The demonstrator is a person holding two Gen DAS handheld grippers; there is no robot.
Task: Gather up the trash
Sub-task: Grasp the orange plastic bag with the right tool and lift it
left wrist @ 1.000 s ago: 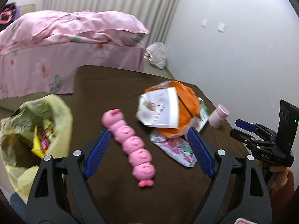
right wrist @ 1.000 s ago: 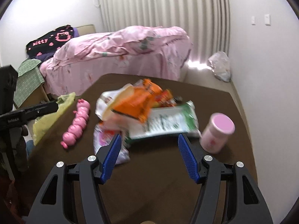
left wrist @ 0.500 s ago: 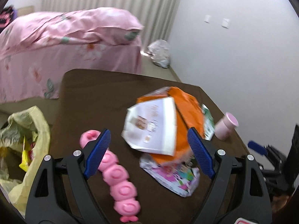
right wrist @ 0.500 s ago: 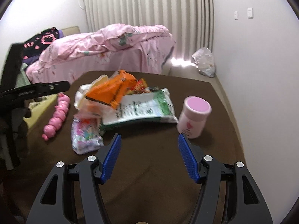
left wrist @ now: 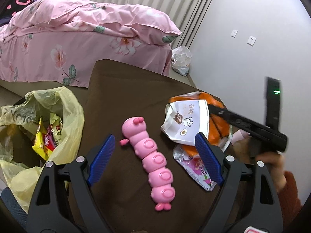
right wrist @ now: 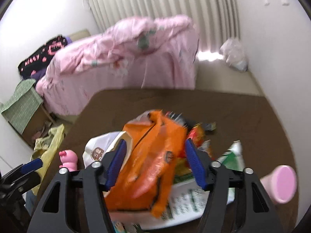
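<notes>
Orange wrapper (right wrist: 149,167) sits between wide-spread right tool (right wrist: 155,163) fingers.

Crumpled orange wrapper (right wrist: 149,167) and white packet (left wrist: 187,123) lie heaped on the brown table (left wrist: 124,97), yellow bag (left wrist: 38,128) of wrappers hanging open beside its edge.

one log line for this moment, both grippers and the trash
left gripper: open, over pink toy | right gripper: open, straddling orange bag | yellow trash bag: open, at table edge
</notes>
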